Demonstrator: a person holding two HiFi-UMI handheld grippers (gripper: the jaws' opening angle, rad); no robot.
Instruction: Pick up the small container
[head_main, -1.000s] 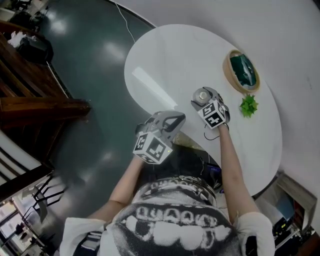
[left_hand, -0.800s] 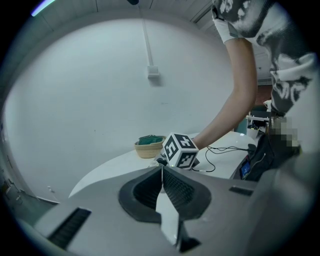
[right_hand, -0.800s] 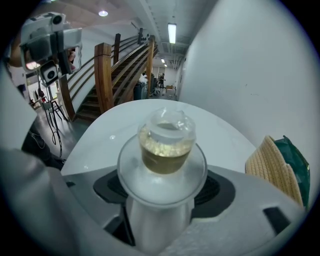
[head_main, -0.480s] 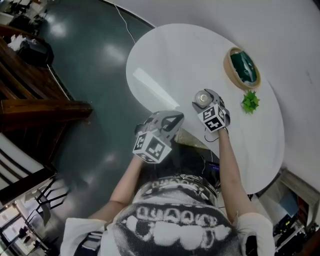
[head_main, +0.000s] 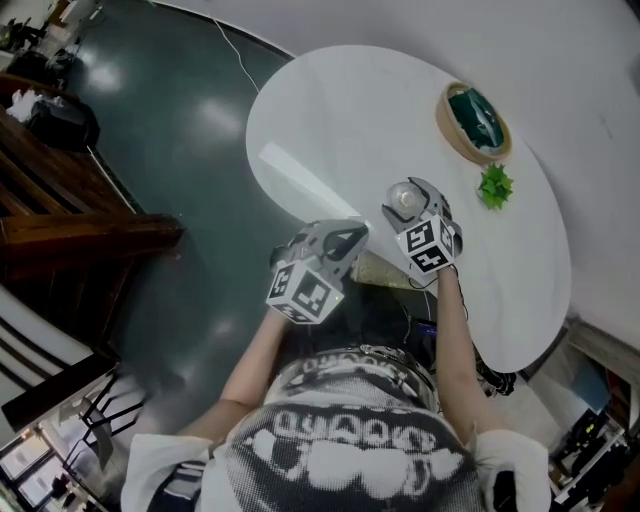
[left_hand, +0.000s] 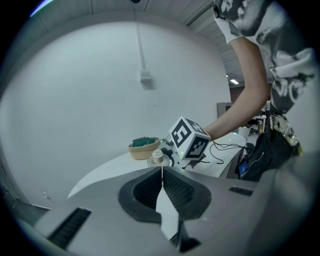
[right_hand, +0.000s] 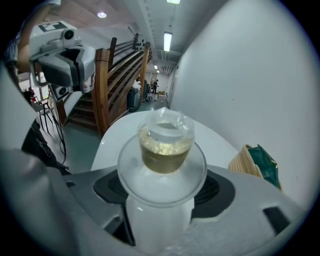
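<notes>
The small container (head_main: 403, 194) is a pale translucent pot with a wide round lid and a knob holding yellowish bits. It sits between the jaws of my right gripper (head_main: 408, 200) over the white round table (head_main: 340, 120), and whether it touches the tabletop I cannot tell. In the right gripper view the container (right_hand: 162, 150) fills the gap of the right gripper (right_hand: 162, 189), whose dark pads press both its sides. My left gripper (head_main: 348, 236) hovers at the table's near edge, shut and empty. Its pads meet in the left gripper view (left_hand: 161, 172), which shows the container (left_hand: 158, 157) ahead.
A woven basket (head_main: 474, 121) with something dark green inside stands at the table's far right, and a small green plant (head_main: 496, 185) lies beside it. A wooden staircase (head_main: 70, 200) is at the left over a dark glossy floor. A cable hangs off the table's near edge.
The right gripper keeps the container between its jaws in nearly the same spot. The left gripper has barely moved. The head view has shifted a little.
</notes>
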